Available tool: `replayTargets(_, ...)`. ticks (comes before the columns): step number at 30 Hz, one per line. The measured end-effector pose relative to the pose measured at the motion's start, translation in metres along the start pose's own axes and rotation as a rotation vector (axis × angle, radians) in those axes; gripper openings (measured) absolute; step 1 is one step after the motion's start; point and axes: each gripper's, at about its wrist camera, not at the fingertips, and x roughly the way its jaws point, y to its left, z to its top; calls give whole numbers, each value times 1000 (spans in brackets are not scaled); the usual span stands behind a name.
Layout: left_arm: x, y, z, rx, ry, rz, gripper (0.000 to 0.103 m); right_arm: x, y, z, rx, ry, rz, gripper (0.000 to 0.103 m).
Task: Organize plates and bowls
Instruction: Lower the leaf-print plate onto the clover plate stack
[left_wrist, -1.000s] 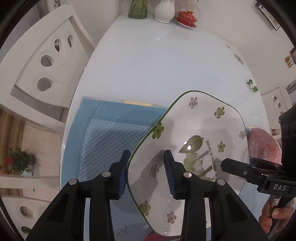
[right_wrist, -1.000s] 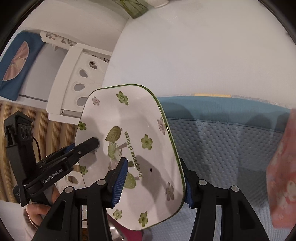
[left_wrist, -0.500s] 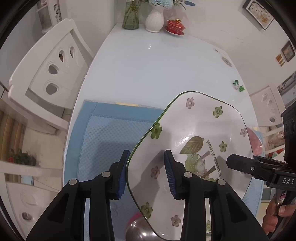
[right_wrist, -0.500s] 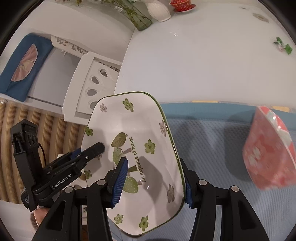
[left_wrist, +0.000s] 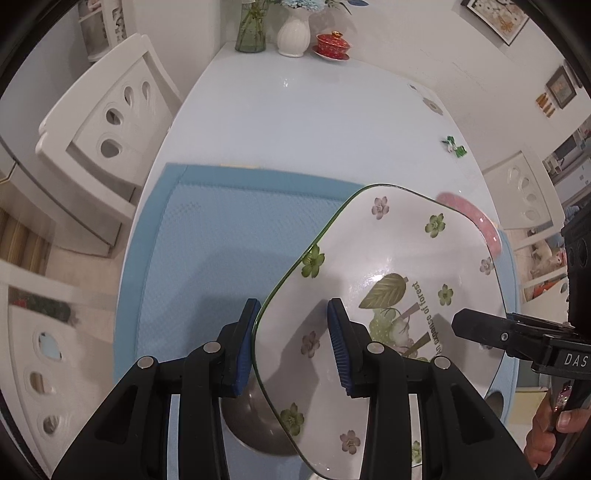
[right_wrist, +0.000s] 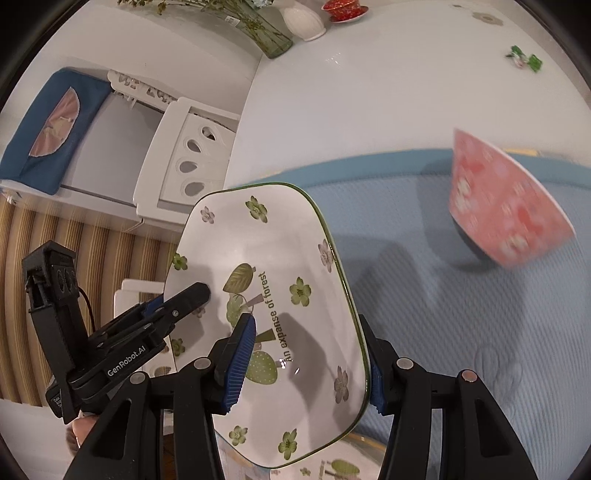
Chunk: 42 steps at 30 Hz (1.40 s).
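Observation:
A white square plate (left_wrist: 388, 258) with green flowers and a leaf print hangs tilted above the blue mat (left_wrist: 207, 240). My left gripper (left_wrist: 293, 343) is shut on the plate's left rim, one pad under it and one inside. My right gripper (right_wrist: 306, 373) is shut on the opposite rim, and one of its fingers (left_wrist: 480, 326) reaches in from the right. In the right wrist view the left gripper's finger (right_wrist: 184, 297) lies on the plate (right_wrist: 273, 266). A pink flowered bowl (right_wrist: 506, 210) stands on the mat, blurred. A grey bowl (left_wrist: 251, 424) sits beneath the plate.
The white table (left_wrist: 295, 122) carries a glass vase (left_wrist: 251, 33), a white vase (left_wrist: 293, 35) and a red lidded cup (left_wrist: 332, 44) at its far end, plus a small green trinket (left_wrist: 454, 146). A white chair (left_wrist: 110, 122) stands at the left. Another flowered plate (right_wrist: 343, 469) lies below.
Both grippers have risen with the plate between them, so the table looks farther off. The grey bowl has come into sight under the plate, and the pink bowl has come fully into the right wrist view.

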Motion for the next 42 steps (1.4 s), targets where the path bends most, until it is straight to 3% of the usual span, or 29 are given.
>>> replayTargets(22, -16, -22, -110, -42, 35, -80, 33, -24, -30, -118, 62, 28, -34, 53)
replayTargets(31, -11, -21, -152, -63, 67, -82, 33, -8, -48, -161, 73, 110, -36, 53)
replayTargets(42, -2, -16, -178, -117, 92, -38, 33, 26, -65, -184, 64, 240, -34, 53)
